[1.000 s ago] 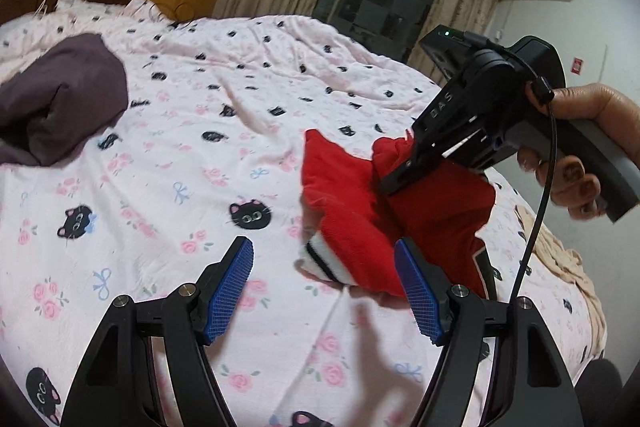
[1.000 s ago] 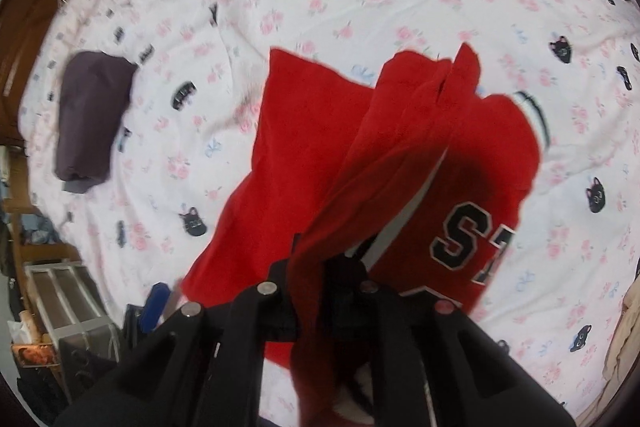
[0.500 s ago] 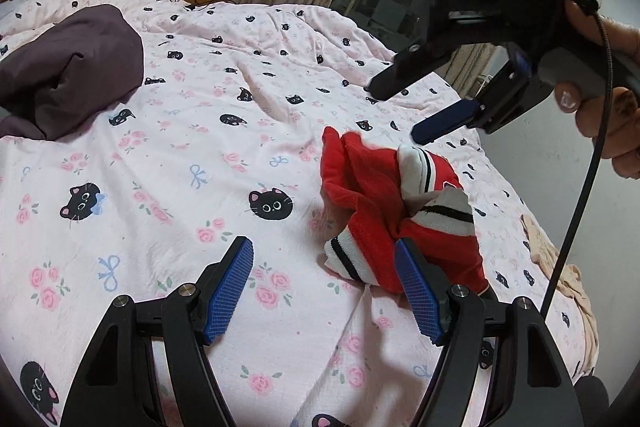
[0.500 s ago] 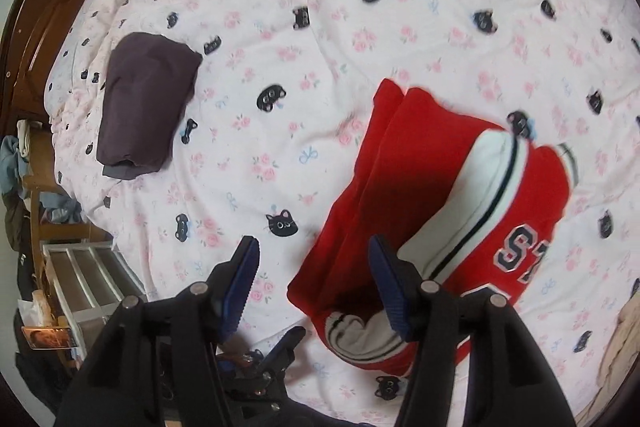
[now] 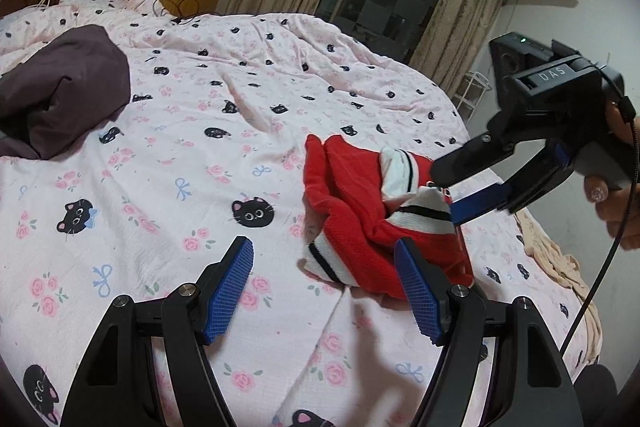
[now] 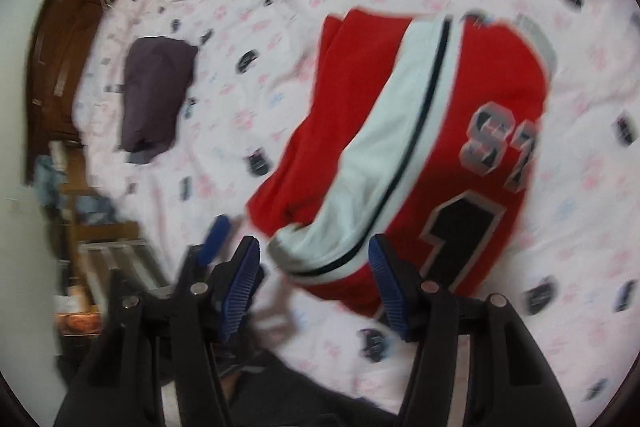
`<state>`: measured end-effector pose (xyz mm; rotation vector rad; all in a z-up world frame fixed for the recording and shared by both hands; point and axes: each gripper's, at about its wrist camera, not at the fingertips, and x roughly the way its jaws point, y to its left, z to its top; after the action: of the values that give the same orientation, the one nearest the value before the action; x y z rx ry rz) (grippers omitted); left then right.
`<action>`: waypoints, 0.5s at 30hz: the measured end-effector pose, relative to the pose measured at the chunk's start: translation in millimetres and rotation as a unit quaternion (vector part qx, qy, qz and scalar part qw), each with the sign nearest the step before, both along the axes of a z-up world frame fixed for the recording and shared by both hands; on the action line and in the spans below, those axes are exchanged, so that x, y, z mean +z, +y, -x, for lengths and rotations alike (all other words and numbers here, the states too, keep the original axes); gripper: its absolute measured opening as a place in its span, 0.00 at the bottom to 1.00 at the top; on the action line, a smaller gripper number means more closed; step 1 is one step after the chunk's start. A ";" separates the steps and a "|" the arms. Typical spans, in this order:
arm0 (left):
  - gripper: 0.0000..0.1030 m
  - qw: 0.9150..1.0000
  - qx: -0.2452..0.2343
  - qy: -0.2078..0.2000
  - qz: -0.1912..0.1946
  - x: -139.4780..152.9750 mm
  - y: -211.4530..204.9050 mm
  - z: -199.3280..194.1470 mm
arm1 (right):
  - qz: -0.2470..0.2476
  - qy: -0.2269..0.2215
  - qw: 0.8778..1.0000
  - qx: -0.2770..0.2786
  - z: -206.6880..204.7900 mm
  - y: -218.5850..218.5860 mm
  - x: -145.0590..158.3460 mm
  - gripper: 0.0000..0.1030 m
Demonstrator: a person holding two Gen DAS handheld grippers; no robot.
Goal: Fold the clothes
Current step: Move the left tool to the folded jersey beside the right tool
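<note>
1. Blue-padded and spread apart, the left gripper (image 5: pixel 324 291) holds nothing; it hangs low over the bed (image 5: pixel 160 227), with the near hem of the red jersey (image 5: pixel 360 211) just ahead of its right pad.
2. Start the next fold from that near edge: pinch the striped cuff end (both layers, or the top one will slide off) and carry it flat across.
3. Red knit lies bunched on the pink cat-print sheet, white sleeve stripe across the top; smooth the hump before creasing, I would judge.
4. Over the jersey's far side the right gripper (image 5: pixel 460 191) has just been opening; its jaws stand apart with nothing between them (its own view is blurred).
5. Well beyond, at the bed's left, sits a dark purple folded garment (image 5: pixel 64 87); keep clear of it.
</note>
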<state>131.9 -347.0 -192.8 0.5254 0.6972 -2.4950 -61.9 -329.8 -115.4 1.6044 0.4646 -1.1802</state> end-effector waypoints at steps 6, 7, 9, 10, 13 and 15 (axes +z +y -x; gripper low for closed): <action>0.66 1.000 -0.014 -0.004 0.010 -0.1 6.8 2.5 | 0.017 -0.050 0.999 -0.010 -15.6 -17.8 -23.0 0.58; 0.66 1.000 -0.015 -0.006 0.012 -0.7 7.5 3.1 | 0.015 -0.054 0.998 -0.013 -18.2 -22.0 -28.4 0.58; 0.66 1.000 -0.015 -0.012 0.011 -3.2 7.4 4.2 | 0.007 -0.054 0.998 -0.013 -22.5 -27.8 -41.8 0.58; 0.66 1.000 -0.014 -0.015 0.010 -4.4 7.3 4.8 | 0.002 -0.053 0.999 -0.012 -24.7 -29.8 -48.3 0.59; 0.66 1.000 -0.013 -0.019 0.005 -7.5 6.0 5.6 | -0.001 -0.057 0.998 -0.013 -27.1 -31.4 -58.6 0.60; 0.66 1.000 -0.014 -0.017 0.002 -7.6 5.7 5.5 | 0.009 -0.069 0.997 -0.014 -23.3 -28.3 -51.8 0.60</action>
<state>126.4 -341.3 -200.3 0.5772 0.6758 -2.5073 -38.6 -358.1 -167.1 1.6698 0.3414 -1.0826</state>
